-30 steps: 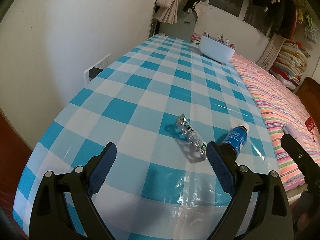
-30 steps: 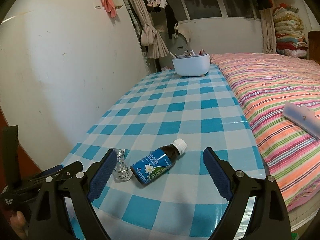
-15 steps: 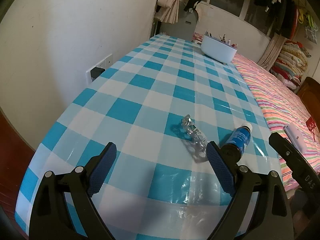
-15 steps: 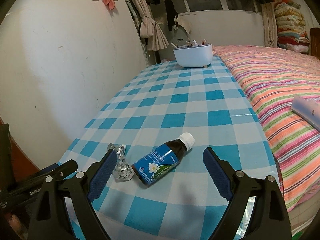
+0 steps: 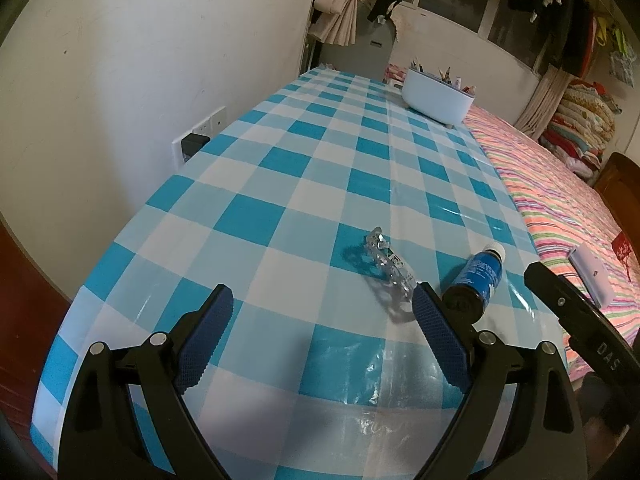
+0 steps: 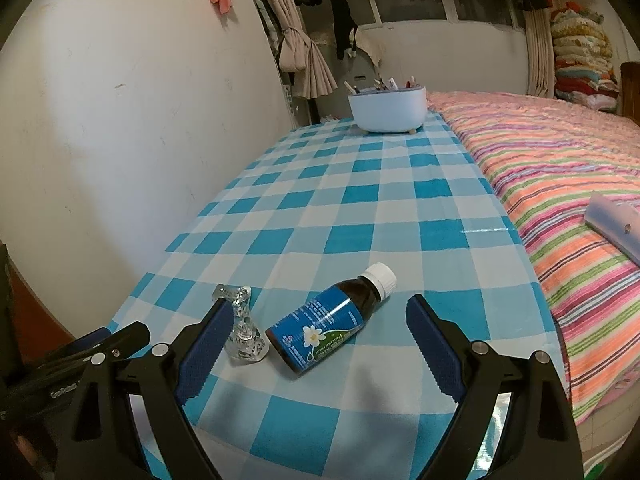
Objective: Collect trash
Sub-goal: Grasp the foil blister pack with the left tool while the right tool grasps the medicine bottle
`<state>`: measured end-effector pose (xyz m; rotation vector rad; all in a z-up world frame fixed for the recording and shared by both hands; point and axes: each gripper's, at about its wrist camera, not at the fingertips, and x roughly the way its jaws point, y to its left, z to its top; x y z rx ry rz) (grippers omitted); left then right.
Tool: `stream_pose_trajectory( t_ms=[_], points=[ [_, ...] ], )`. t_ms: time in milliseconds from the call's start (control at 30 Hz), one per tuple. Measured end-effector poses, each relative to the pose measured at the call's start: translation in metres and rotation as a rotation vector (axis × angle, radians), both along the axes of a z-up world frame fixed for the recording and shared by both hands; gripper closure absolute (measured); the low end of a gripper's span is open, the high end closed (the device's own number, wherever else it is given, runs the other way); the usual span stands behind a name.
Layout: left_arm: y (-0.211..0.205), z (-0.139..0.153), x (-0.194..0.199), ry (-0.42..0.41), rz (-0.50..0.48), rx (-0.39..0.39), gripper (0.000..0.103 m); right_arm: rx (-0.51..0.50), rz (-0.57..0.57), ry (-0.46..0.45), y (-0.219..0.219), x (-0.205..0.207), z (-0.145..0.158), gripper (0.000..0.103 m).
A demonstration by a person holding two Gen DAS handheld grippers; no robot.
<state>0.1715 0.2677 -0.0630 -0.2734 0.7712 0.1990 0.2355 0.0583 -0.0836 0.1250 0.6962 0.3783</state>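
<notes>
A crushed clear plastic bottle [image 5: 387,270] lies on the blue checked tablecloth [image 5: 304,184] near its front edge. A dark medicine bottle [image 5: 476,280] with a blue label and white cap lies on its side to the right of it. My left gripper [image 5: 320,320] is open and empty, just in front of the crushed bottle. In the right wrist view the medicine bottle [image 6: 332,318] lies between the open jaws of my right gripper [image 6: 316,328], a little ahead of the tips. The crushed bottle [image 6: 242,330] sits by its left finger. The right gripper is empty.
A white tub [image 5: 438,96] holding pens and small items stands at the far end of the table; it also shows in the right wrist view [image 6: 386,112]. A bed with a striped cover [image 6: 560,184] borders the table's right side, with a white box [image 6: 616,220] on it. A wall [image 5: 120,80] runs along the left.
Both grippers have moved slightly forward toward the two bottles, which now sit nearer the fingertips. Both stay open. The bottles have not moved.
</notes>
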Motion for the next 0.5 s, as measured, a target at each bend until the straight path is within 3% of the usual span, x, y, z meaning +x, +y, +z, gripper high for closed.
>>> stream_pose_trajectory(
  t_ms=[500],
  points=[
    [0.006,0.004,-0.005,-0.006,0.01,-0.017,0.013,0.082,-0.035,0.214,0.002,0.038,-0.039,0.017]
  ],
)
